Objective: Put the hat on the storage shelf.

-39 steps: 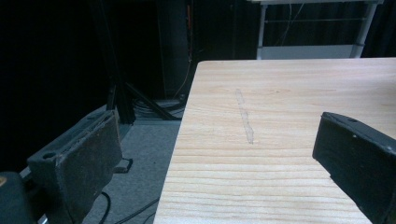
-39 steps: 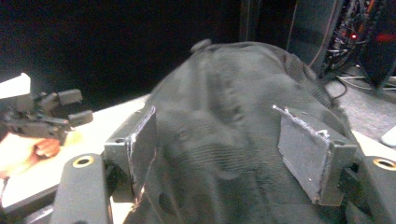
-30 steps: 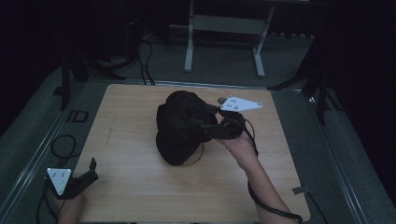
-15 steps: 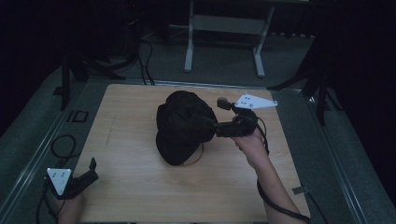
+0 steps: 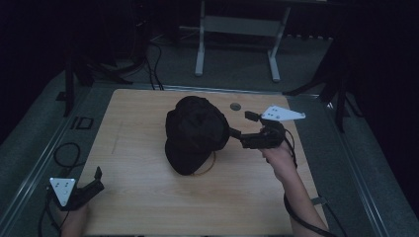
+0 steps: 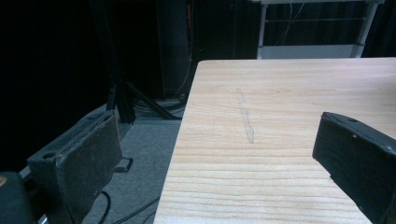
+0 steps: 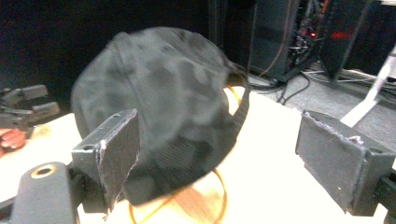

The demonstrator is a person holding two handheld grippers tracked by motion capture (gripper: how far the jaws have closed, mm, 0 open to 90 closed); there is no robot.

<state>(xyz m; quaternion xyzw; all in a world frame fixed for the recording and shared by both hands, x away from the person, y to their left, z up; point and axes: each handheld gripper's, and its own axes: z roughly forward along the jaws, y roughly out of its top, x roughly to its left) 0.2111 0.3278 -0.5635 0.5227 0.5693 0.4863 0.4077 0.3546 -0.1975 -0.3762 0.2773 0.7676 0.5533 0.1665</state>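
Black cap (image 5: 195, 133) on table; right gripper (image 5: 236, 133) level beside it, jaws just spread, empty; left gripper (image 5: 96, 178) open.

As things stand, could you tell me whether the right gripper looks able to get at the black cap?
Probably yes: the right gripper is open, its fingers beside the black cap, with nothing between them.
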